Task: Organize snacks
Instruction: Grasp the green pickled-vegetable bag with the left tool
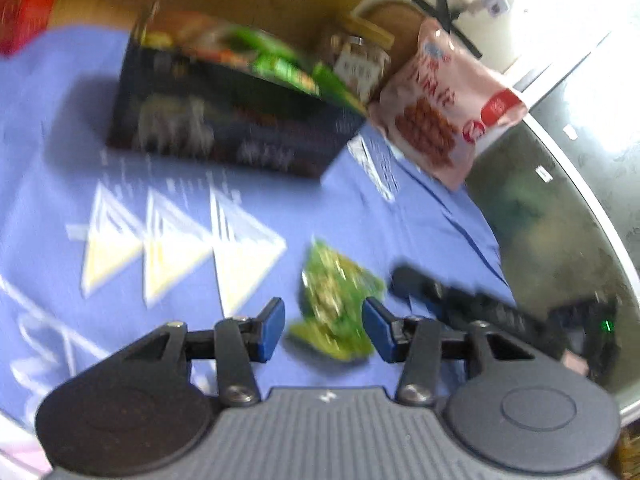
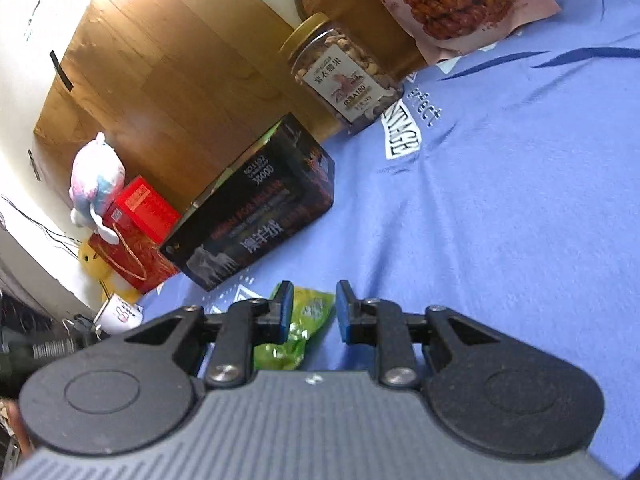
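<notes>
Jaws of left gripper (image 1: pixel 324 330) and right gripper (image 2: pixel 310 312) stood part-open, empty, flanking the green packet (image 1: pixel 336 300); squeeze centrally.

A small green snack packet (image 1: pixel 334 308) lies flat and crinkled on the blue cloth, apart from the other snacks. A dark box (image 2: pixel 256 216) lies on its side, with green and orange packets (image 1: pixel 256 56) showing in its open top. Beside it stands a clear nut jar (image 2: pixel 344 76) with a gold lid. A pink bag of fried twists (image 1: pixel 444 108) leans upright behind.
</notes>
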Motion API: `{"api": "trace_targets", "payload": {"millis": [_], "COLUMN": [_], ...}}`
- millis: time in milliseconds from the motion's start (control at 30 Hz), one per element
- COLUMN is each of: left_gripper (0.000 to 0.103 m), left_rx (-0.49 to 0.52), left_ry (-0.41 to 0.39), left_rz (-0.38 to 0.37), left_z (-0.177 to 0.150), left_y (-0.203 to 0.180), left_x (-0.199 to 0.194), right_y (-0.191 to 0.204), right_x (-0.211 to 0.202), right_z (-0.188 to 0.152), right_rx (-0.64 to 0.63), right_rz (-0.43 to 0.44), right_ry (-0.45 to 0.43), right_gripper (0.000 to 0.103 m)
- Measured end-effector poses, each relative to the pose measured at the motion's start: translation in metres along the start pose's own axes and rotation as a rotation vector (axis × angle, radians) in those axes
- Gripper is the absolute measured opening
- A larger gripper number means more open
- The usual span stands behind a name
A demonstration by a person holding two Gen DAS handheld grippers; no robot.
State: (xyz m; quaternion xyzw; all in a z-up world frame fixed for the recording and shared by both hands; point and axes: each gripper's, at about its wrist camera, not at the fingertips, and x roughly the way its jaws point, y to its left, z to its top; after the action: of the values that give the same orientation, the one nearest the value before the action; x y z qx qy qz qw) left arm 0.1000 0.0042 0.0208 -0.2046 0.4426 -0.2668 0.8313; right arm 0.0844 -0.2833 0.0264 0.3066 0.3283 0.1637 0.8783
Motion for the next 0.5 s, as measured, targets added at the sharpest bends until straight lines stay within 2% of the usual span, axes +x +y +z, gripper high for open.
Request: {"api": "trace_targets", "payload": {"millis": [133, 267, 500], "left_gripper": [0.044, 0.043, 0.041], "left_rx": [-0.053, -0.103, -0.146], "left_ry": [0.019, 0.044, 0.015], "left_rz": [-0.034, -0.044, -0.041], "left_z": [-0.018, -0.024, -0.014], "left_y": [0.002, 0.005, 0.018], "left_x": [-0.007, 0.001, 0.002], "right_y": [0.005, 0.0, 0.004], "right_x": [0.018, 0.035, 0.004], "right_z": [0.017, 0.016, -0.014], "right_rx": [-0.09, -0.086, -0.066], "right_rz": [0.0, 0.026, 0.098], "right_ry": [0.042, 0.131, 0.145], "right_gripper": [0.027, 0.027, 0.027]}}
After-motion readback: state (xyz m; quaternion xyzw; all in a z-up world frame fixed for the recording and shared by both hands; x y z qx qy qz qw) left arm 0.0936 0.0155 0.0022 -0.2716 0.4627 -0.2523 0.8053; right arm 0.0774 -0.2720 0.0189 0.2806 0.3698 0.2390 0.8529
